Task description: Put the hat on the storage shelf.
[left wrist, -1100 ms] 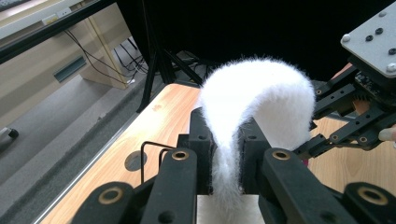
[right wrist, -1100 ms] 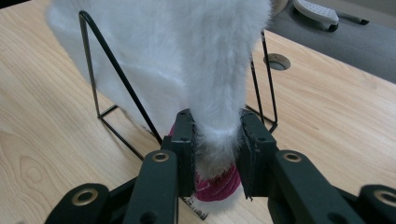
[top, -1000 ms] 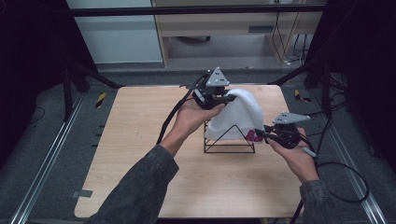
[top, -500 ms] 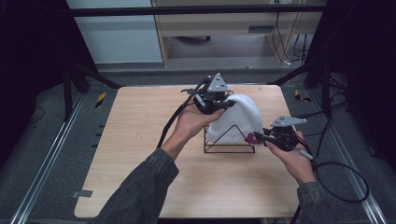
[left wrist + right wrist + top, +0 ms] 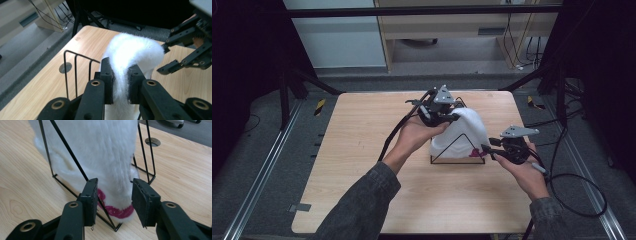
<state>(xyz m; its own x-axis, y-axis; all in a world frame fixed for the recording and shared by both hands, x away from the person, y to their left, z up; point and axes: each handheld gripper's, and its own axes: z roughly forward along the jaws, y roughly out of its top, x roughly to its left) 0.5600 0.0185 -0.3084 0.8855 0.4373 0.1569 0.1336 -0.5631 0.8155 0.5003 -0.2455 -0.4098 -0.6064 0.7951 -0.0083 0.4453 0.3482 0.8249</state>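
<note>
High view showed one fluffy white sock (image 5: pixel 464 131) draped over one black wire rack (image 5: pixel 458 152) near the worktop's (image 5: pixel 362 150) right edge, pinched by the left gripper (image 5: pixel 451 118), while the right gripper (image 5: pixel 485 149) stayed spread.

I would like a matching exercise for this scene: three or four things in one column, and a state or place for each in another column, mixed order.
Things:
1. left claw
2. right claw
3. black wire rack
4. white fluffy sock

States:
A. stands on the table
B. open, beside the pink cuff
C. draped over the rack
D. shut on the white fabric

Pairs: 1-D, 2-B, 3-A, 4-C
</note>
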